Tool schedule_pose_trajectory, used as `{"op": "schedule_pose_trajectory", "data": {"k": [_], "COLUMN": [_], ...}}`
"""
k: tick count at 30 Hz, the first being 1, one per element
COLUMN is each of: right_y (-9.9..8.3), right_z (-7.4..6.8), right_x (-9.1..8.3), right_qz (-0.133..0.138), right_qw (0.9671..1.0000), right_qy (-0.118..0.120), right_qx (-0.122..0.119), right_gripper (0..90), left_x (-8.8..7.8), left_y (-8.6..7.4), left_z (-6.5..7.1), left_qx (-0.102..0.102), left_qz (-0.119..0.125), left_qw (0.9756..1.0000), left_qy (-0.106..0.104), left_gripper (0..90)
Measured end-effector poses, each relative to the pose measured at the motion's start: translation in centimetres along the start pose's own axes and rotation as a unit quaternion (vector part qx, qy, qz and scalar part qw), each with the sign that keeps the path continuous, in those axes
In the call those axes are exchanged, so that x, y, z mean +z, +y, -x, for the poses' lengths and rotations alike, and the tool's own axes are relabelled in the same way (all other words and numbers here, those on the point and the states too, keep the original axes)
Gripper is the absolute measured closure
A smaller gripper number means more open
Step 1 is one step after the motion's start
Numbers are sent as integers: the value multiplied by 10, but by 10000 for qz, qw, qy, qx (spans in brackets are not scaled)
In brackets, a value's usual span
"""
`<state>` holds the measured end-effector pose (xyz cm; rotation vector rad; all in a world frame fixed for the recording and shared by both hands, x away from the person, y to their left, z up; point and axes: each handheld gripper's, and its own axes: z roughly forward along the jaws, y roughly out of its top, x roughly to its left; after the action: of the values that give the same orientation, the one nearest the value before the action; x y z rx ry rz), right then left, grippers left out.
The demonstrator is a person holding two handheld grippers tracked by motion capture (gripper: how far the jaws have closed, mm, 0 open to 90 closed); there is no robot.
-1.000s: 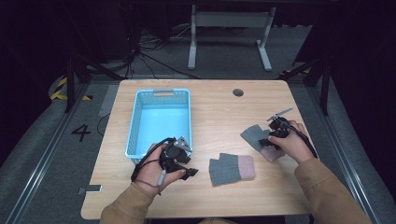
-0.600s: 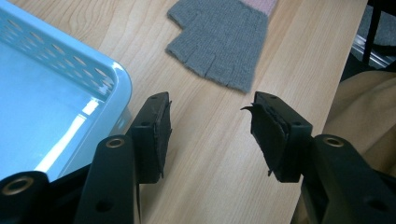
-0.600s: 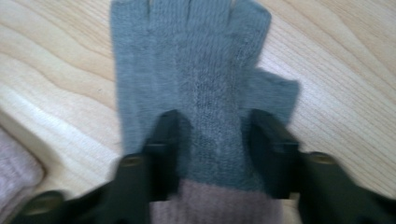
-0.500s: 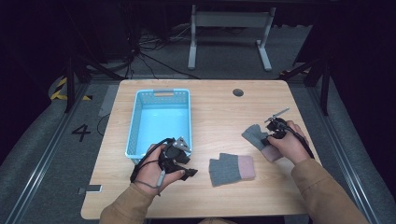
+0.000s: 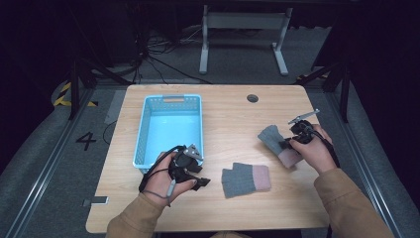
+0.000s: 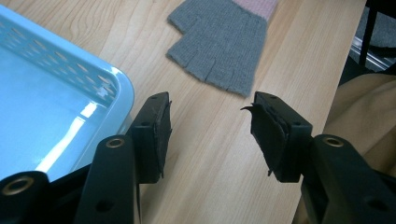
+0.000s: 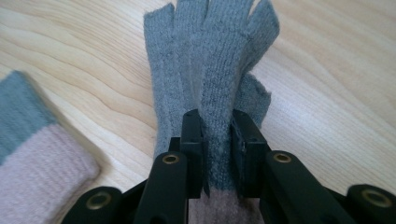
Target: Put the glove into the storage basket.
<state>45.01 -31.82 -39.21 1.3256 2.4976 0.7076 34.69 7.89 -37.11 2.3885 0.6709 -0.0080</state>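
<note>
Gloves: 1 grey glove (image 7: 217, 79) is pinched by the right hand-held gripper (image 7: 218, 154); the other glove (image 5: 246, 180) is left flat on the bench (image 5: 228, 114). The left hand-held gripper (image 6: 210, 135) is held spread beside the blue basket (image 5: 143, 134).

The held glove's (image 7: 212, 70) pink cuff is hidden behind the right gripper (image 7: 217, 154). The blue basket (image 6: 56, 98) is cut off at the frame's left edge.

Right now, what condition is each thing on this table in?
Blue basket: empty, upright.
Glove near the table's front: lying flat, untouched.
Other glove: pinched into a fold by the right gripper.
Left gripper: fingers open, holding nothing, beside the basket.
</note>
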Motion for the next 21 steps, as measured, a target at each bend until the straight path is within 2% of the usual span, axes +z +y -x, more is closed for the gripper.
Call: {"op": "schedule_pose_trajectory", "data": {"k": [5, 9, 10, 13, 15, 16, 18, 21], "right_y": [0, 1, 2, 4, 6, 6, 9, 10], "right_z": [-4, -9, -13, -18, -27, -27, -37, -44], "right_x": [-13, -21, -25, -28, -35, -35, -39, -40], "right_qz": [163, 289, 333, 375, 409, 409, 449, 447], "right_qw": [9998, 9990, 9983, 9976, 9959, 9959, 9940, 9923], "right_qy": [78, 178, 267, 299, 390, 390, 459, 524], "right_qx": [-93, -281, -404, -503, -704, -704, -887, -1029], "right_gripper": [766, 761, 760, 760, 760, 760, 760, 759], "left_x": [1, 0, 0, -1, -1, -1, -1, -1], "left_y": [1, 1, 0, -1, -1, -1, -1, -1], "left_z": [-1, 0, 1, 1, 1, 1, 1, 2], "left_qx": [-3, -1, 12, -13, -14, -14, -17, -32], "left_qz": [-8, 9, -11, 3, 4, 4, -3, 9], "left_qw": [10000, 10000, 10000, 10000, 10000, 10000, 10000, 10000], "left_qy": [0, 15, 7, 20, 30, 30, 40, 38], "left_gripper": [486, 486, 486, 486, 486, 486, 486, 486]}}
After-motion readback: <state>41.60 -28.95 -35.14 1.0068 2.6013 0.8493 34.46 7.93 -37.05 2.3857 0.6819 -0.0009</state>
